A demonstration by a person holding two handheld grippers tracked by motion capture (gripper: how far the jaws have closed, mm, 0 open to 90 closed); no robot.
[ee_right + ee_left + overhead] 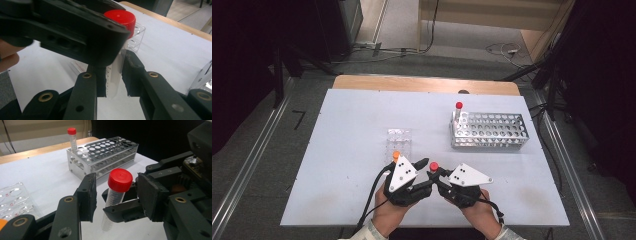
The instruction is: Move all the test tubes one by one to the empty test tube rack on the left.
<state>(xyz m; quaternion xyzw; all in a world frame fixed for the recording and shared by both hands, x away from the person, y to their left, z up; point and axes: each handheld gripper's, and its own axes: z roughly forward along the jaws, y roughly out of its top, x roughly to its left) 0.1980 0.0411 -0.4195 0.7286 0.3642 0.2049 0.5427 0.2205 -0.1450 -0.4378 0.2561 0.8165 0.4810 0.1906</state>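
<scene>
- Right gripper (435,173) at the near middle of the white table (342,150), jaws pinching the clear body of a red-capped tube (116,72), held upright just off the surface.
- Same tube (115,195) in the left gripper view, clamped low on its body, red cap (120,180) standing free above the jaws.
- Left gripper (117,192) just beside it, jaws spread to either side of the cap, not pressing it.
- Orange-capped item (396,155) partly hidden at the left gripper's far edge.
- Clear plastic well plate (399,140) flat on the table just beyond the left gripper.
- Metal tube rack (492,131) farther off, right of the plate, well apart from both grippers.
- 1 more red-capped tube (458,112) upright in the rack's far left corner.
</scene>
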